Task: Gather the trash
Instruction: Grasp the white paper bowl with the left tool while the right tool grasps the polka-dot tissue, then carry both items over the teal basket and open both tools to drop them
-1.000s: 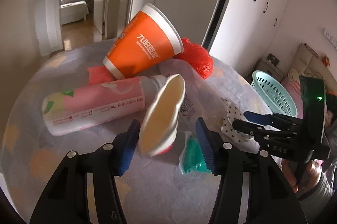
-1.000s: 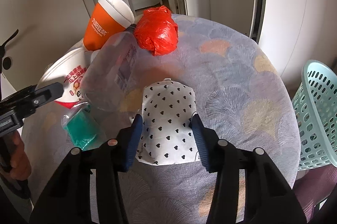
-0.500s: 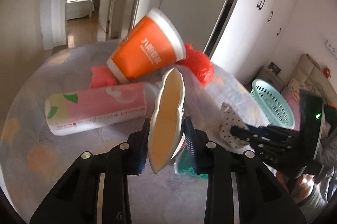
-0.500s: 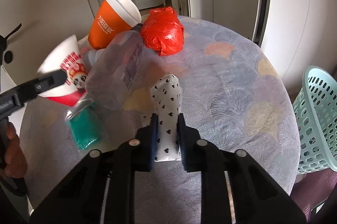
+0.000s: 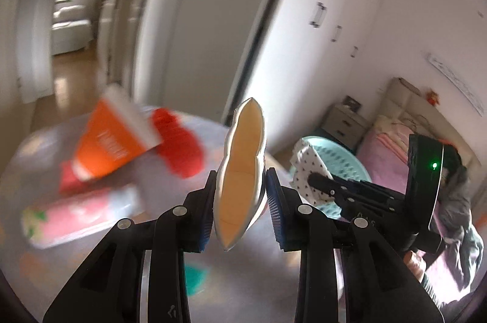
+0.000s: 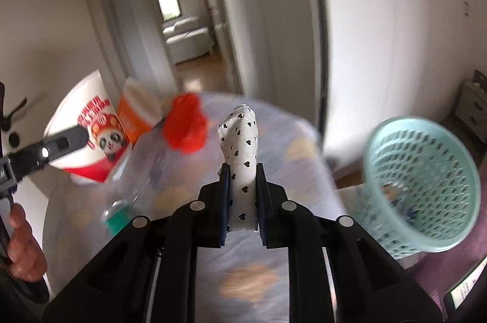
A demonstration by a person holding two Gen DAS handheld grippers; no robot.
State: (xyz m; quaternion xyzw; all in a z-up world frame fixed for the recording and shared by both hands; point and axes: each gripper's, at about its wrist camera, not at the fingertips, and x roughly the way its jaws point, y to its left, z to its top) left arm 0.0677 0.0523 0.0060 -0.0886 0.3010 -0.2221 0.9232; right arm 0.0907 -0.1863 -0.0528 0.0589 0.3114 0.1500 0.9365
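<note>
My left gripper is shut on a squashed paper bowl, cream inside, held clear above the round table. From the right wrist view the same bowl shows its red panda print at the left. My right gripper is shut on a white face mask with black hearts, lifted off the table. In the left wrist view that mask hangs in front of the teal basket. On the table lie an orange cup, a red bag, a pink bottle and a green wrapper.
The teal mesh basket stands off the table's right edge, by a bed with pink covers. White wardrobe doors line the right wall. A doorway opens behind the table. A hand grips the left tool.
Both grippers closed, the left on the paper bowl and the right on the heart-print mask, then lifted them off the table and swung right toward the teal basket.
</note>
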